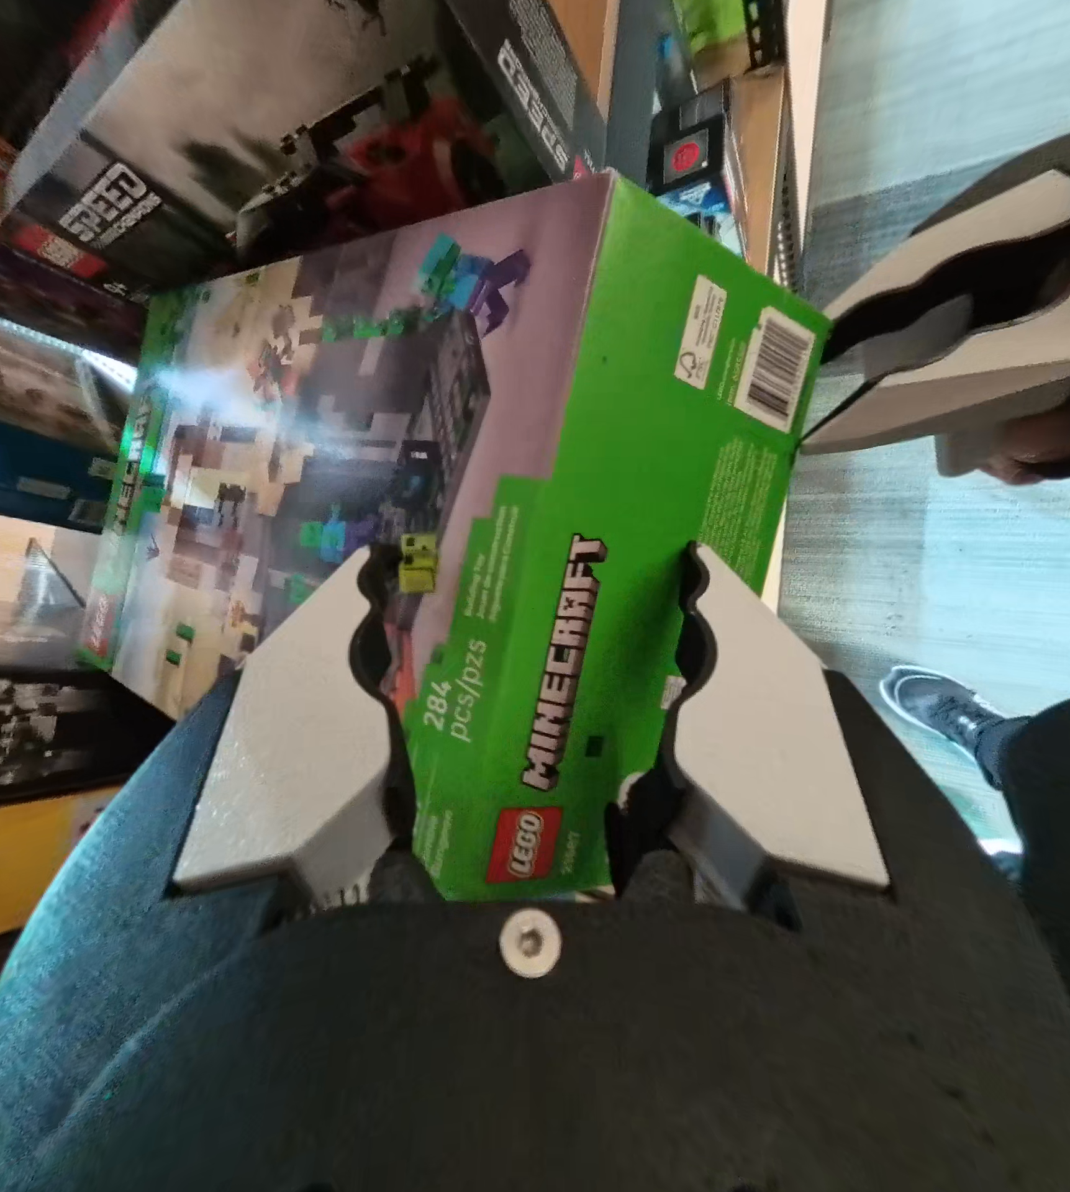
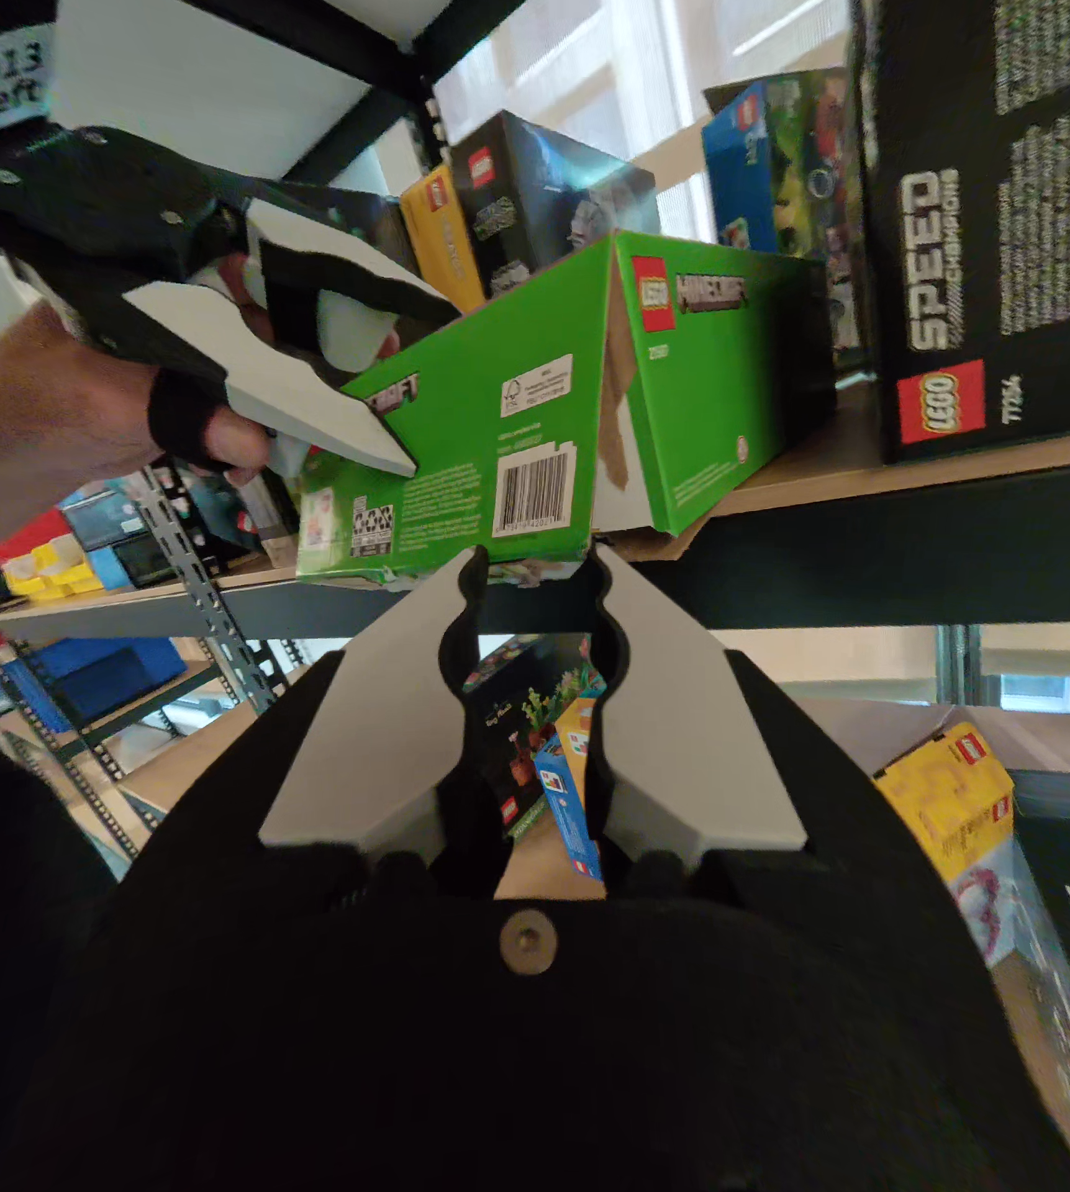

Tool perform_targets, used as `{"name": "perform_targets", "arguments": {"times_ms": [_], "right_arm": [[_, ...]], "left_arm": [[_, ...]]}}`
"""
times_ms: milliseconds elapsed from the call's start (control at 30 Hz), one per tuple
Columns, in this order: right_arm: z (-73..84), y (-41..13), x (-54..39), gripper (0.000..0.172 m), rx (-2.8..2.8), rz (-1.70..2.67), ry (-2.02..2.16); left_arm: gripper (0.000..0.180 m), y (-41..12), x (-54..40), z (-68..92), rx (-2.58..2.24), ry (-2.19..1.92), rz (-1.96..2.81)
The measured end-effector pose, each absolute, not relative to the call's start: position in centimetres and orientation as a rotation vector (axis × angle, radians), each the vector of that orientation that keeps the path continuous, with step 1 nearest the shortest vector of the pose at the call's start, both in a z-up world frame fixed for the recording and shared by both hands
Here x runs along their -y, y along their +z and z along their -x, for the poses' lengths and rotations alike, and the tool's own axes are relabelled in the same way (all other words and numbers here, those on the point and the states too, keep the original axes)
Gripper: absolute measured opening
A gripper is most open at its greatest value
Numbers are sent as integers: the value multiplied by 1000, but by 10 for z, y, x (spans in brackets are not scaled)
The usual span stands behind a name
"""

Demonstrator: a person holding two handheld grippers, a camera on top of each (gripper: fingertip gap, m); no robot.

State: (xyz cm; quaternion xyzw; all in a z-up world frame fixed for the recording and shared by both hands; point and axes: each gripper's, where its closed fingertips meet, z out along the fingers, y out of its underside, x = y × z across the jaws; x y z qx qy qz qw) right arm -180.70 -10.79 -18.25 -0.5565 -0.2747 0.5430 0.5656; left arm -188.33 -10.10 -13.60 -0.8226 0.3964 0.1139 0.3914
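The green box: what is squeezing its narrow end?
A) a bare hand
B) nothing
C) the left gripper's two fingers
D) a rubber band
C: in the left wrist view the left gripper has one finger pressed on each side of the green box.

Both grippers, the left gripper and the right gripper, were built with black bodies, pale grey wedge fingers edged by wavy black pads, and a silver screw. A black fingerless glove was worn.
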Motion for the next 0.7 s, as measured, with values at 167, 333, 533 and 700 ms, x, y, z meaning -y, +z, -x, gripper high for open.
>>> {"name": "perform_targets", "arguments": {"times_ms": [167, 333, 533, 700], "right_arm": [[1799, -186, 102, 32, 593, 1321, 1286], [1797, -203, 84, 50, 536, 1364, 1392], [1815, -205, 74, 67, 439, 1354, 1738], [1825, -184, 80, 48, 388, 1236, 1859]], "left_arm": [[87, -139, 94, 1885, -1040, 330, 2132], [74, -140, 84, 1890, -1038, 453, 2040], [71, -140, 85, 1890, -1050, 421, 1962], [71, -140, 86, 1890, -1052, 396, 1966]]}}
